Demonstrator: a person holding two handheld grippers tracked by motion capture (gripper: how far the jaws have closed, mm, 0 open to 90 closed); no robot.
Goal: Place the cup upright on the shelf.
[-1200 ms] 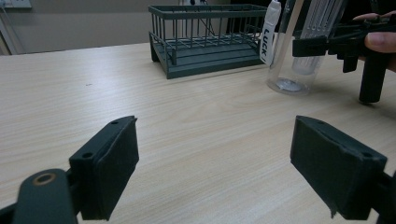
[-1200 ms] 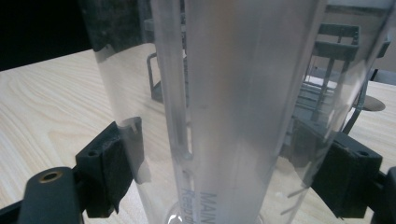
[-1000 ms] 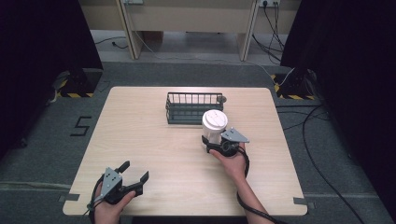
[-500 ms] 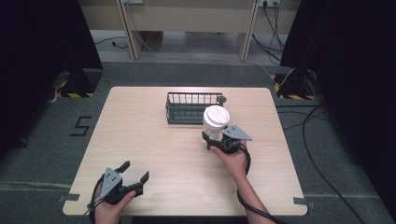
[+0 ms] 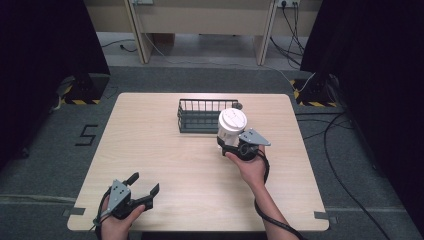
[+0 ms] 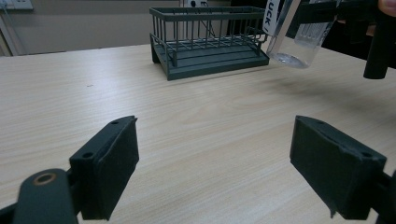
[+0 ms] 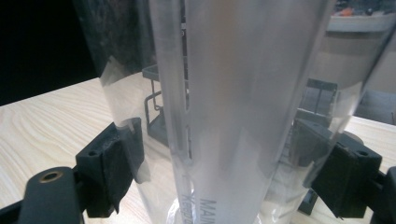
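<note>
the clear plastic cup with a white lid (image 5: 231,126) is held up off the pale wooden table (image 5: 150,150), just in front of the dark wire basket (image 5: 201,115) at the table's far side, and the likely aim is to set it inside that basket. the main risk from here is a slip: the cup wall is smooth and tapers, so if the squeeze is too light it could slide down through the pads, and if too hard the thin plastic could buckle and pop the lid. another risk is the cup's base catching the basket's near rail on the way in, which would tip it or shove the light basket across the table. the right gripper (image 5: 235,145) is clamped around the cup's lower body, one black pad (image 7: 125,158) pressed on each side, as the right gripper view shows, the jaws held about as wide as the cup. the left gripper (image 5: 142,192) rests low at the table's near left edge, well apart from the cup, its jaws spread wide and holding nothing.
</note>
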